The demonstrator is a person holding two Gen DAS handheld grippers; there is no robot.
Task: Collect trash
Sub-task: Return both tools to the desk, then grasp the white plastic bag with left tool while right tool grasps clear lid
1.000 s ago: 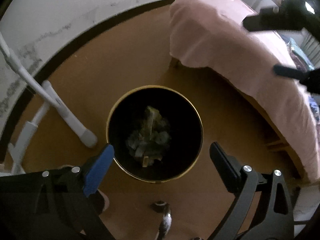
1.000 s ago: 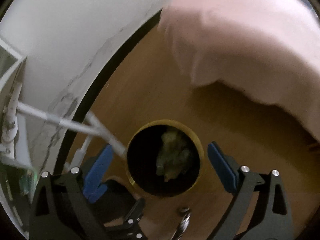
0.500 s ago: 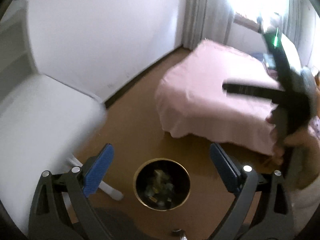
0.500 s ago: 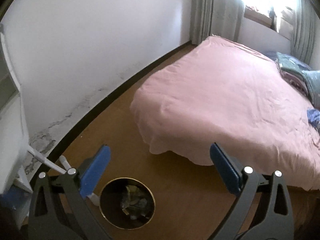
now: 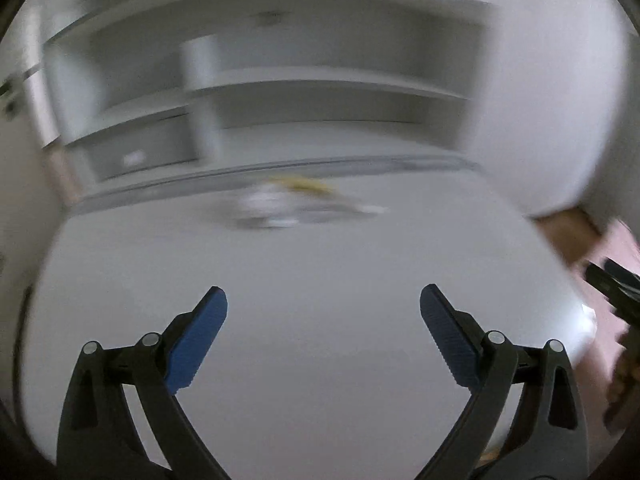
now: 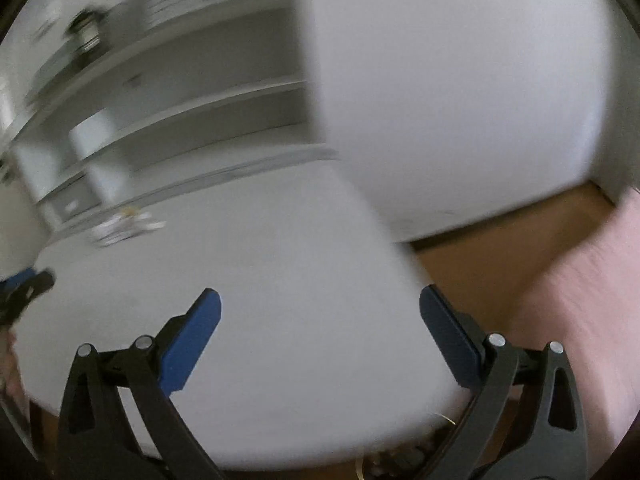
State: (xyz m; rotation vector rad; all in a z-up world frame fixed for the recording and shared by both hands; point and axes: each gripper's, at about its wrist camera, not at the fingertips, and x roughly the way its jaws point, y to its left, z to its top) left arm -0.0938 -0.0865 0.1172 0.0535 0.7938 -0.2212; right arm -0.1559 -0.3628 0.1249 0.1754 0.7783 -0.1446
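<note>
A blurred heap of trash [image 5: 296, 204], white and yellow scraps, lies at the far side of a white desk [image 5: 320, 280]. In the right wrist view the same trash [image 6: 126, 224] shows at the desk's far left. My left gripper [image 5: 323, 320] hovers open over the near part of the desk, nothing between its blue pads. Equally empty, my right gripper [image 6: 319, 316] stands open above the desk's right edge. A sliver of the gold-rimmed bin [image 6: 400, 460] with trash shows under that edge. Each gripper appears in the other's view: the right gripper [image 5: 612, 288] and the left gripper [image 6: 24, 292].
White shelves [image 5: 304, 88] rise behind the desk against the wall. Brown floor [image 6: 480, 264] and the pink bed [image 6: 592, 320] lie to the right of the desk. A white wall [image 6: 460, 100] stands beyond. Both views are motion-blurred.
Both grippers have swung up and left, away from the bin on the floor and the bed, and now face the white desk and shelves. Both stay open and empty.
</note>
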